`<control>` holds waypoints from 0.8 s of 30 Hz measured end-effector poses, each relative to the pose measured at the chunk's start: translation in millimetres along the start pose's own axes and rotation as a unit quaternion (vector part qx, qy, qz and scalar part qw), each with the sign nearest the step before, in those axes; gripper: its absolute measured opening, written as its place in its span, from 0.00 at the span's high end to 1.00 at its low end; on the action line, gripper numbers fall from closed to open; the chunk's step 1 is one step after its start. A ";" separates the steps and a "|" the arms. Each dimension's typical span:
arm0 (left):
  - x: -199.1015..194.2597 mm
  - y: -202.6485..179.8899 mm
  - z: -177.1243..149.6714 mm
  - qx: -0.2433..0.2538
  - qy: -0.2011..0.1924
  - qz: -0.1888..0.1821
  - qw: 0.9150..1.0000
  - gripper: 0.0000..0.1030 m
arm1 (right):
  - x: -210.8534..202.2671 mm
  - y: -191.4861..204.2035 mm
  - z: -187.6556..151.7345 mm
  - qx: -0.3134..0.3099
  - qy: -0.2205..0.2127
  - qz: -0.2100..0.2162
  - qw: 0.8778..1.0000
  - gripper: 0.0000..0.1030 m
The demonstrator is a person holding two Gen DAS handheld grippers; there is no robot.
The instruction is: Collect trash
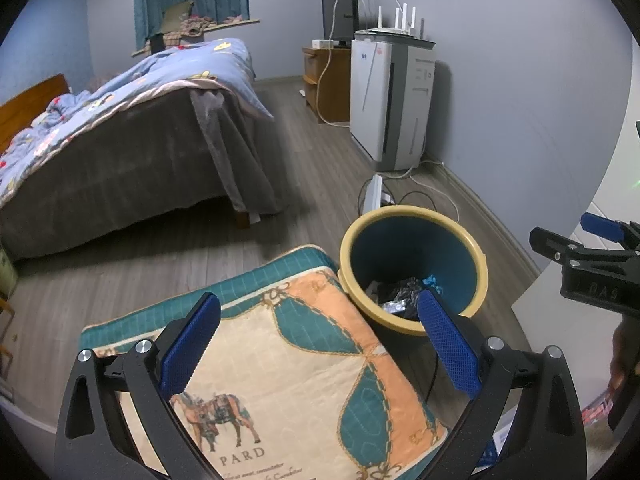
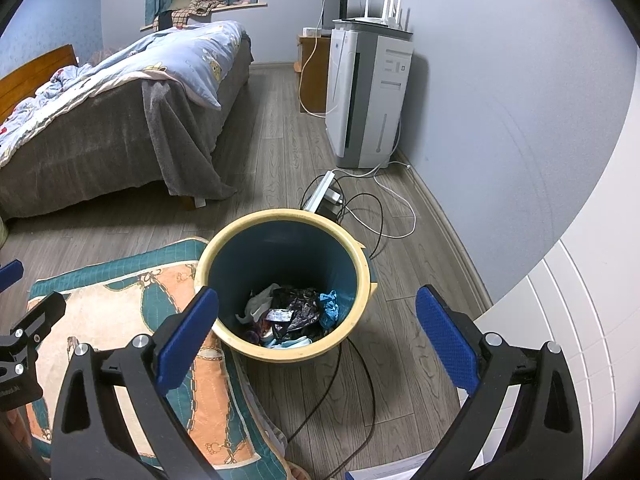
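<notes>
- Grey wood floor (image 2: 280, 120) runs past a bed (image 2: 100, 120) to a white air purifier (image 2: 368, 96) against the wall.
- Yellow-rimmed bin (image 2: 282, 280) stands on the floor beside a patterned cushion (image 1: 288, 352), touching its edge.
- Crumpled trash (image 2: 288, 314) lies at the bin's bottom.
- Left claw (image 1: 318, 348) is spread wide and holds nothing, above the cushion.
- Right claw (image 2: 316, 338) is likewise released, over the bin's near rim.

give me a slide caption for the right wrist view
Open right gripper above a yellow-rimmed bin holding trash.
</notes>
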State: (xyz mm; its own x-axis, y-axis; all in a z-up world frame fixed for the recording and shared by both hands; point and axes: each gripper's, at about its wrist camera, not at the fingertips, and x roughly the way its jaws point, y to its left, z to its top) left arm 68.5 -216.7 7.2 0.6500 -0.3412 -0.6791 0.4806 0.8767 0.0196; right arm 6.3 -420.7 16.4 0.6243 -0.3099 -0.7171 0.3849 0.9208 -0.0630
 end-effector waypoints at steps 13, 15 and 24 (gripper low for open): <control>0.4 0.8 -0.3 0.004 0.000 0.005 1.000 0.05 | 0.0 0.0 0.1 0.000 0.002 0.000 1.000 0.06; 0.6 2.0 -3.1 0.006 0.001 0.004 1.000 0.05 | -0.2 -1.1 -0.2 0.000 0.003 0.000 1.000 0.06; 4.5 5.1 -5.9 0.019 0.017 0.013 1.000 0.05 | 3.8 -3.7 -0.7 -0.001 0.005 -0.005 1.000 0.06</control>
State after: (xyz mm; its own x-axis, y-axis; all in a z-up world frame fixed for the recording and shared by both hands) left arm 70.5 -211.7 0.0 0.6428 -0.3054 -0.7025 0.4855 0.8718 0.0653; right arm 6.7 -425.1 13.4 0.6132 -0.3163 -0.7238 0.3900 0.9181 -0.0708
